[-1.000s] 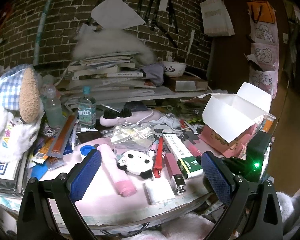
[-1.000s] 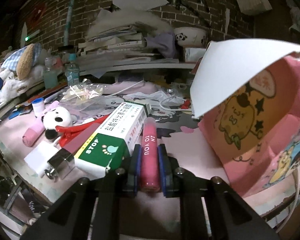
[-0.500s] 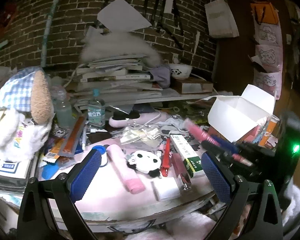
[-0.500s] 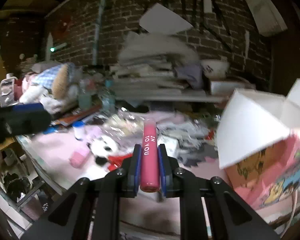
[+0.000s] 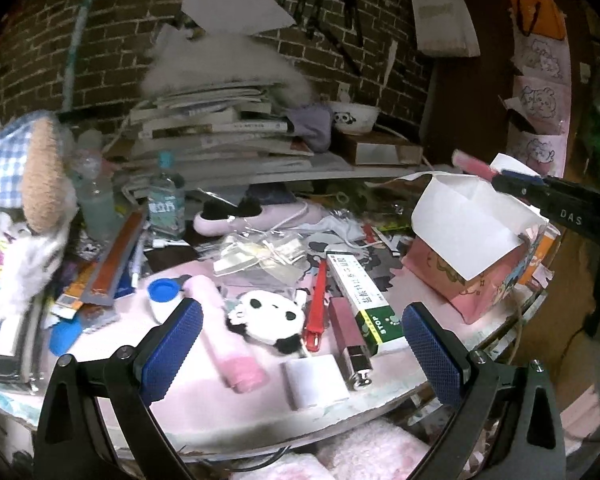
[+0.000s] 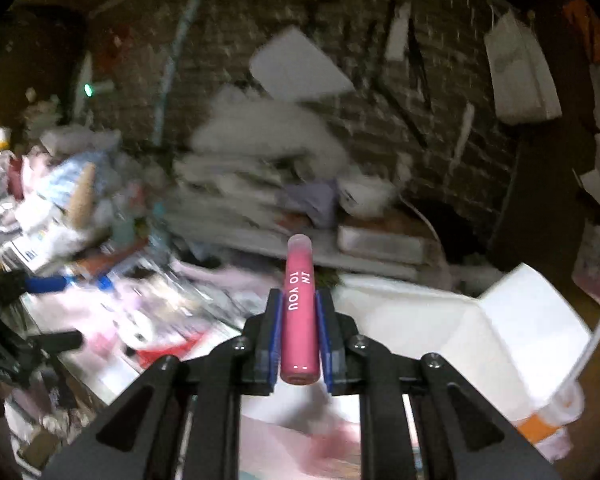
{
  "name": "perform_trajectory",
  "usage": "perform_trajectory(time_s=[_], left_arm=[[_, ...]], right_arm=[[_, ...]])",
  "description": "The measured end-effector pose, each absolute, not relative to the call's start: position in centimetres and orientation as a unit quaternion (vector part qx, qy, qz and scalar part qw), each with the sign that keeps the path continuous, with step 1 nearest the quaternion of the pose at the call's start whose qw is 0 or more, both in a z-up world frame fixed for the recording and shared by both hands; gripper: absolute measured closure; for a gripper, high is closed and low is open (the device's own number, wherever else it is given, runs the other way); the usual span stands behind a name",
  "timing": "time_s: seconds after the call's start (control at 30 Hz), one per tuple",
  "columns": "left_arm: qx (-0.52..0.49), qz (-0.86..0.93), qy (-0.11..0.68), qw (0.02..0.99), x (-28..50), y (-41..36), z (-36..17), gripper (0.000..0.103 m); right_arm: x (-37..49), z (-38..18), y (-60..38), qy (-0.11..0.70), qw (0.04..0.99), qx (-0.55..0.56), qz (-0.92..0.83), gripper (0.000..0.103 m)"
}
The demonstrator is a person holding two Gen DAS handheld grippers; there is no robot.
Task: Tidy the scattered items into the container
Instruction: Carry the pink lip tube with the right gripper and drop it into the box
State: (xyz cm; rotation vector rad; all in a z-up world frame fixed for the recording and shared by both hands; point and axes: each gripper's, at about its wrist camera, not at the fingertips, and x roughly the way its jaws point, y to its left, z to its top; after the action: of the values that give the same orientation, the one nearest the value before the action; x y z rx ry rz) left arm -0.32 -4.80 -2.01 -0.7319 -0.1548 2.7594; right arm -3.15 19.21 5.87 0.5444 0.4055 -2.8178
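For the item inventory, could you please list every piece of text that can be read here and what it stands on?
"IN TO YOU": pink tube, clamped in the right gripper.
"STOP": green end of the white carton; its Chinese side print is too blurred.
"DAS": right gripper's black arm.
Water bottle label: Chinese characters, not clearly readable.
Book spines: too small.
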Motion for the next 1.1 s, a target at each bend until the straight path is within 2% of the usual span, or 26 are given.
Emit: perform_trajectory(time_s=[0.23,0.57,0.77,1.0,1.07,1.1], left_arm=[[-0.26,0.953,-0.048,0.151,-0.8,-3.4,-2.2,0.003],[-0.275,0.95,-0.043,0.139,-1.7,-2.6,-2.4,0.003],[-0.261,0.951,-0.04,0.158,-1.2,-1.8,-1.4,0.003],[-0.266,0.955,-0.029,0.129,-1.6,-1.5,-1.1,0.003],[-0.269,0.954,-0.03,0.128,-1.7,-1.6,-1.2,0.003],[-0.27,0.954,-0.031,0.129,-1.7,-1.6,-1.3,0.003]], right_arm=[[-8.0,6.6,24.3,0.169,0.078,0.317,-0.93,0.089],[-13.8,3.7,25.5,0.206,0.068,0.485,-0.847,0.089],[-15.4,2.4,25.6,0.215,0.063,0.536,-0.814,0.089],[-16.0,2.5,25.2,0.231,0.061,0.545,-0.804,0.088],[-15.6,2.9,25.0,0.237,0.06,0.538,-0.806,0.076],[-15.3,3.4,24.9,0.243,0.057,0.53,-0.81,0.064]])
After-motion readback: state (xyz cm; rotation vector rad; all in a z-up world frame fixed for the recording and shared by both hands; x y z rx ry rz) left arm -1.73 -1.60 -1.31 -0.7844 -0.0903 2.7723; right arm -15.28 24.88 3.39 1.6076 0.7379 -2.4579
